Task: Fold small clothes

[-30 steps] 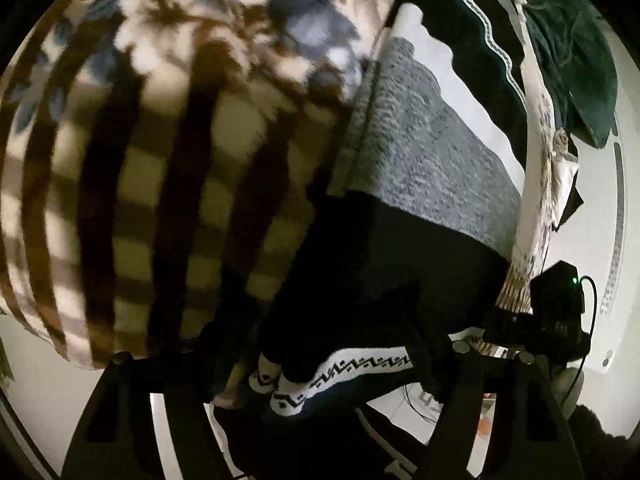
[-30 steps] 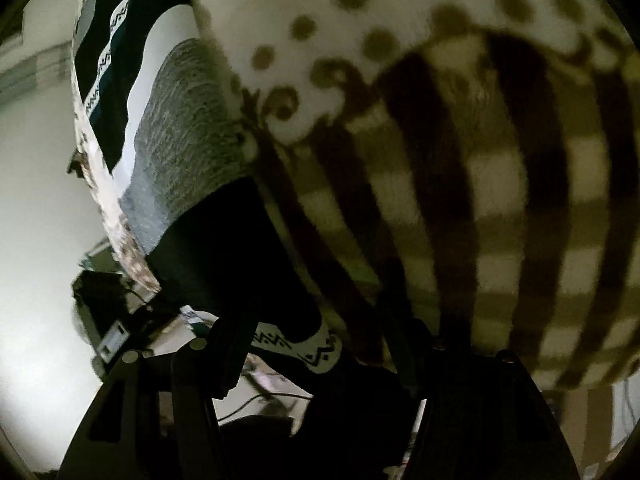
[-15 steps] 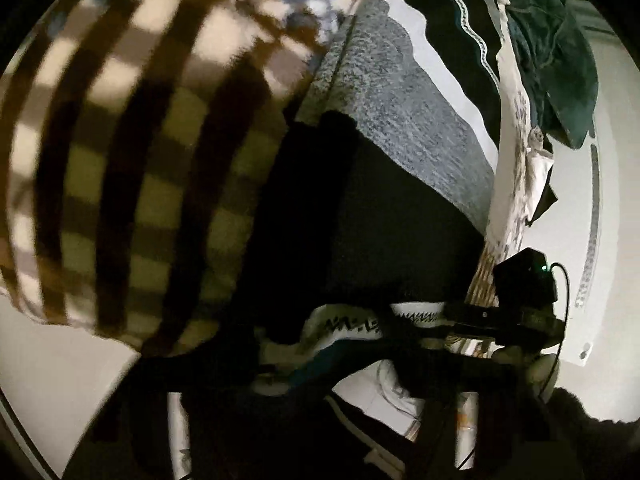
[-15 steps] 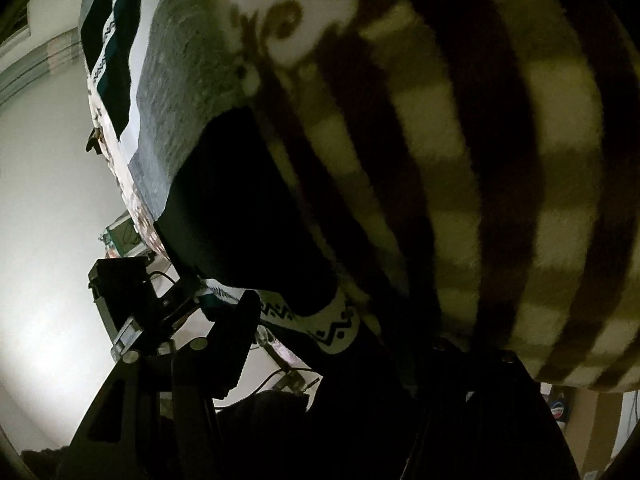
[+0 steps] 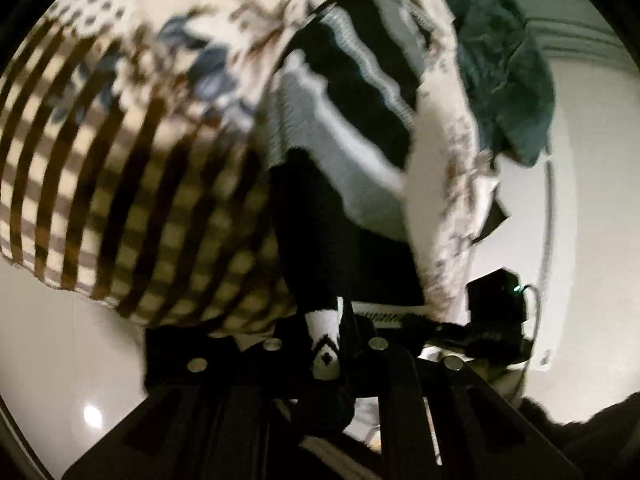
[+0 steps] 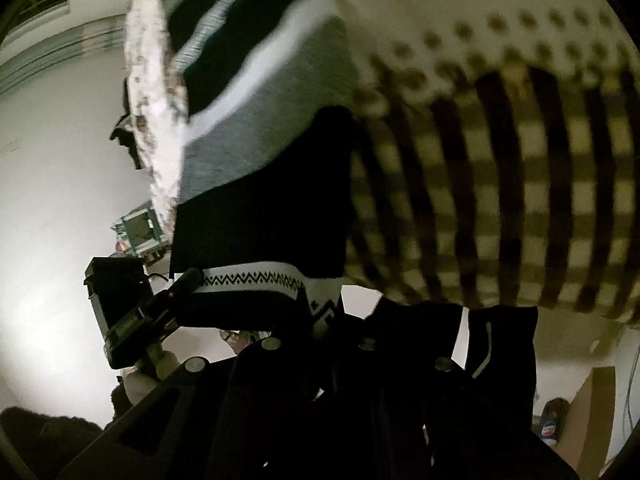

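Both grippers' fingers (image 5: pixel 276 332) (image 6: pixel 272 344) upward, pinching garment (image 5: pixel 324 344) (image 6: pixel 256 280) hem.

The right gripper (image 6: pixel 324 344) pinches the white patterned hem of a black-and-grey knit garment (image 6: pixel 260 184), which lies on a checked brown-and-cream blanket (image 6: pixel 500 184). To its left, the left gripper (image 6: pixel 176 292) grips the same hem band. A cardboard box (image 6: pixel 592 408) stands at lower right.

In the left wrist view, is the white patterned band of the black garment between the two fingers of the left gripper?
Yes, the white band with black diamond pattern of the black garment sits between the fingers of the left gripper.
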The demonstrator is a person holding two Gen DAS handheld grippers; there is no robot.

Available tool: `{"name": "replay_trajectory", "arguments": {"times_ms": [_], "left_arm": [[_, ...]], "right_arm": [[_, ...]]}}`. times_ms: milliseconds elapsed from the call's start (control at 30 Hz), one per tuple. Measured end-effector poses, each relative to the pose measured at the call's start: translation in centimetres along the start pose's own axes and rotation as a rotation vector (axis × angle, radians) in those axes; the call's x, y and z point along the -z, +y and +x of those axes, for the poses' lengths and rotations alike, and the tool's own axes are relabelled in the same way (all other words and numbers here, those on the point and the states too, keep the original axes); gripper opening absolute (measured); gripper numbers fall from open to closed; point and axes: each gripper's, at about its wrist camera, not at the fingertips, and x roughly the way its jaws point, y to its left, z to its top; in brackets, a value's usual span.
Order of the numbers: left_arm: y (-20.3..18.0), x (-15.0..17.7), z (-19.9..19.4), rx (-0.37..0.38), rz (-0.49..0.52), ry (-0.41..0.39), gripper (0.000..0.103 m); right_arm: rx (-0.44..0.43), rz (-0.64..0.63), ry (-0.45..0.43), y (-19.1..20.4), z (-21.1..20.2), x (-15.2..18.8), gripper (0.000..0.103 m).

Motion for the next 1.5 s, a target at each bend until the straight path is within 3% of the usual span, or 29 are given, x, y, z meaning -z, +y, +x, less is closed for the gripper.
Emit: {"name": "replay_trajectory", "arguments": {"times_ms": [167,300,400,567,733,800,833,867,900,933,967,1033,1100,1200,1333,1400,1500], "left_arm": [[-2.7,-4.9,-2.4,0.144,-0.057,-0.100,0.009],[-5.7,-11.2,-2.7,0.210,-0.020,-0.173,0.009],[-9.0,-17.9,-1.9,0.234,0.029,-0.231,0.009],[-11.2,-28.4,0.4,0.205,0.061,-0.247,0.009],[-11.8,-38.0,3.3,0.139,0.048,-0.242,0.010],[-11.1,-41.0,4.8,0.126,-0.002,-0.204,0.013],[-10.3,-42.7,5.8,0.135,-0.046,-0.182,0.021],[-9.8,-43.5,6.0,0.148,-0.070,-0.181,0.039],[-9.4,-44.0,6.0,0.170,-0.084,-0.195,0.052],[-9.1,-44.0,5.6,0.189,-0.087,-0.211,0.072],[-8.9,-44.0,5.2,0.202,-0.083,-0.231,0.073],[-8.1,-43.7,4.4,0.211,-0.080,-0.243,0.073],[-7.3,-42.3,3.2,0.195,-0.067,-0.255,0.073],[-6.6,-39.4,1.5,0.105,-0.011,-0.286,0.073],[-3.6,-31.8,1.0,0.020,-0.024,-0.255,0.073],[-2.4,-28.3,1.9,0.019,-0.073,-0.223,0.073],[-1.3,-24.6,4.0,0.088,-0.138,-0.178,0.081]], "right_arm": [[-0.059,-0.045,-0.095,3.5,-5.7,-2.1,0.008],[-0.087,-0.101,-0.207,8.7,-8.6,-7.7,0.008],[-0.078,-0.144,-0.302,12.5,-10.1,-13.2,0.008],[-0.057,-0.144,-0.426,16.3,-11.9,-24.3,0.008],[-0.007,-0.120,-0.481,18.6,-11.9,-35.0,0.008],[0.002,-0.110,-0.479,19.4,-11.6,-38.7,0.008],[0.007,-0.092,-0.472,19.5,-11.3,-40.6,0.010],[0.005,-0.058,-0.472,19.5,-11.1,-42.6,0.012],[-0.005,-0.032,-0.477,19.3,-11.0,-43.9,0.014],[-0.016,-0.023,-0.472,19.0,-10.7,-44.5,0.026],[-0.033,-0.016,-0.475,18.9,-10.7,-45.1,0.048],[-0.027,-0.032,-0.513,18.6,-11.1,-44.9,0.067],[0.009,-0.048,-0.517,18.0,-11.5,-44.2,0.067],[0.079,-0.067,-0.503,16.8,-11.6,-42.2,0.070],[0.184,-0.100,-0.432,14.5,-10.9,-39.1,0.088],[0.225,-0.124,-0.381,13.6,-10.2,-38.5,0.094],[0.254,-0.156,-0.328,12.6,-9.3,-38.1,0.101]]}}
